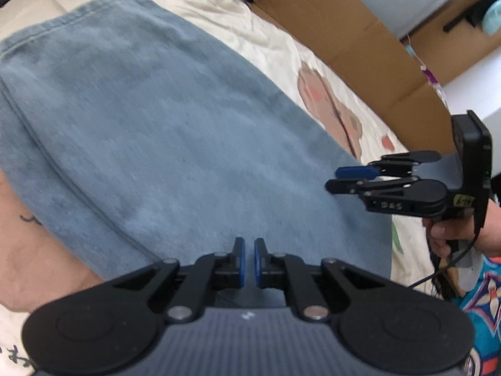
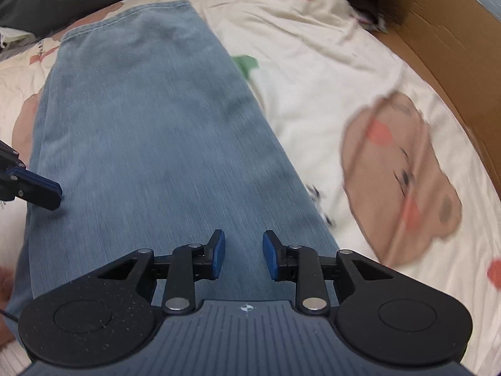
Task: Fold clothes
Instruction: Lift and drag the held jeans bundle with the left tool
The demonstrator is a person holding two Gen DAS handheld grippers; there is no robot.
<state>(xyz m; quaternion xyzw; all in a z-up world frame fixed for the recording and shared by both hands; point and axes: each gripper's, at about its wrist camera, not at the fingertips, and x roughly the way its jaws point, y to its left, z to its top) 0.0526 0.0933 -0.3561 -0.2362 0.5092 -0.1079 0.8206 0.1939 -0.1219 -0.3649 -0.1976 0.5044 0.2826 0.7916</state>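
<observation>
The faded blue denim jeans (image 2: 150, 144) look heavy, limp and grippy; pinch their hem. Left tongs (image 1: 248, 261) clenched empty, right tongs (image 2: 243, 255) released above the jeans.

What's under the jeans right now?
The jeans lie flat on a cream bear-print bedsheet, which shows all around them. Anything between denim and sheet is covered and cannot be seen.

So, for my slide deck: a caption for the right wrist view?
Right claw, empty and open, above blue jeans spread on a bear-print sheet.
</observation>
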